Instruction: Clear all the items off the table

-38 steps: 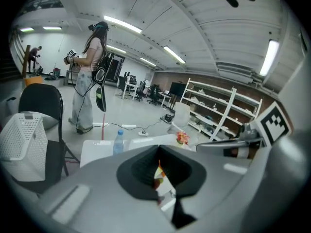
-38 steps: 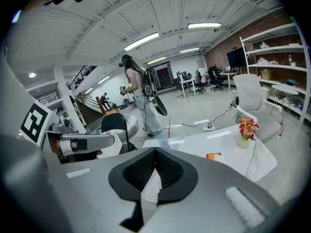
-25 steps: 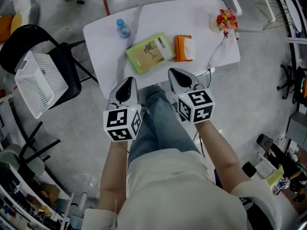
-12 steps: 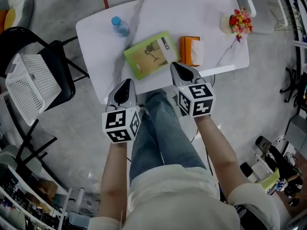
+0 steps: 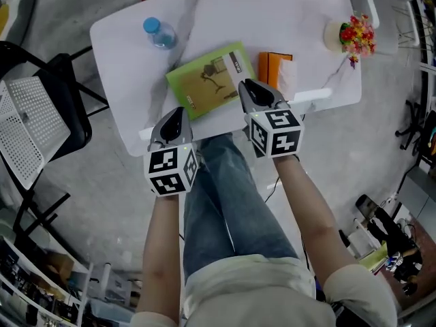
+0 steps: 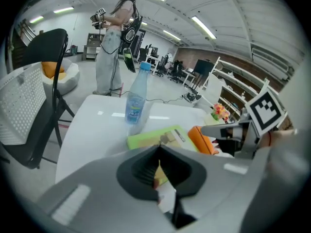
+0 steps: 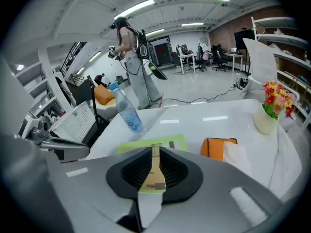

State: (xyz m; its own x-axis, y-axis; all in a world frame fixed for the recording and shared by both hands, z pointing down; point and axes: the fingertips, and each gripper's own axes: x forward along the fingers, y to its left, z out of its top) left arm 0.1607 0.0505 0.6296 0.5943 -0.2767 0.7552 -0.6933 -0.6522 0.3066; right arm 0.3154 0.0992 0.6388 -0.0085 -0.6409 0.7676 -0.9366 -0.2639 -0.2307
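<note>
Here, both grippers low over the near edge of the white table (image 5: 225,19).

Holds the left gripper (image 5: 175,116) with jaws pressed together on nothing, aimed at the near side of the green book (image 5: 208,80). Points the right gripper (image 5: 246,87) at the book's right edge, next to the orange tissue box (image 5: 272,67), jaws just opening to a thin slit with nothing between. Finds all items on the table: water bottle (image 5: 159,34) upright at far left, book flat in the middle, tissue box just right of it, flower pot (image 5: 340,36) at the far right corner. Shows a white basket (image 5: 24,128) on a black chair (image 5: 71,114) left of the table.
</note>
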